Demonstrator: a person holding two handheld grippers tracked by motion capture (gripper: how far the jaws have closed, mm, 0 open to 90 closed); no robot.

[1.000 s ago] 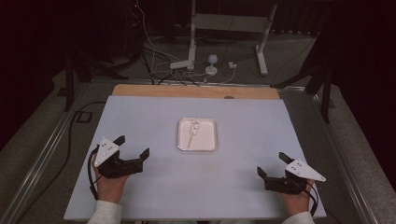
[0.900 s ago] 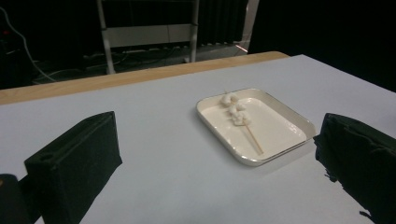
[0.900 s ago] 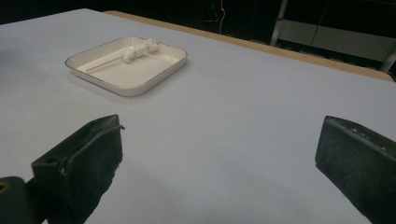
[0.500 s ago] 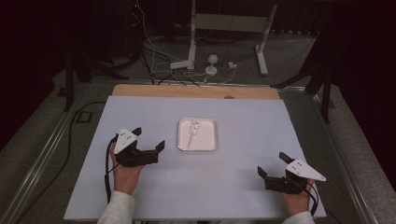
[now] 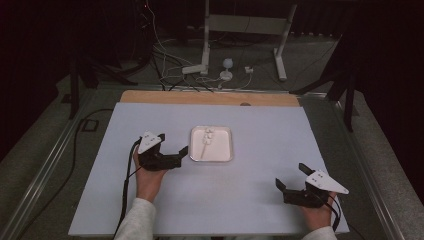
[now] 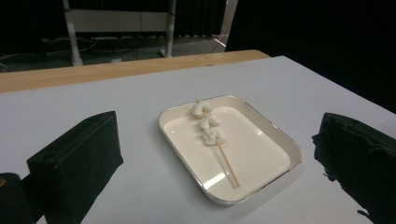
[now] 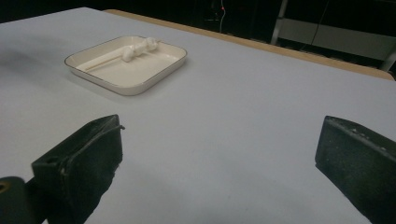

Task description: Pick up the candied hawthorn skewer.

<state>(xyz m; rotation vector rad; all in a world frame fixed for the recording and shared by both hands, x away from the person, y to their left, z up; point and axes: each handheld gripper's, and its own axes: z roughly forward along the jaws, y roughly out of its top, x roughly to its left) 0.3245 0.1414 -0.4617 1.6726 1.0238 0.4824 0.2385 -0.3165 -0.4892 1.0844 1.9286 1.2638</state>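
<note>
Lying in the shallow cream rectangular tray (image 5: 211, 144) near the middle of the pale grey-blue desk (image 5: 260, 130): a thin wooden skewer (image 6: 227, 163) carrying three white marshmallow-like lumps (image 6: 209, 123) at its far end, bare stick pointing toward the near edge. Same skewer seen in the right gripper view at the far left, lumps (image 7: 139, 47) close to the tray's far corner.

Left hand-held gripper (image 5: 179, 154) now just beside the tray's left rim, jaws wide apart and empty, touching neither tray nor skewer. Moved forward and to the right since a second ago, when resting back near the desk's left front; half a second ago, already partway across. In the left gripper view, tray (image 6: 276, 133) framed squarely between the two black jaws, skewer running lengthwise down its middle.

Right hand-held gripper (image 5: 290, 186) low over the near right corner of the desk, well apart from the tray, jaws likewise spread with nothing between them. Unchanged in place from both earlier pictures. Tray and skewer also unmoved.

Beyond the grey-blue surface, a strip of bare wood (image 5: 210, 97) along the far edge.
</note>
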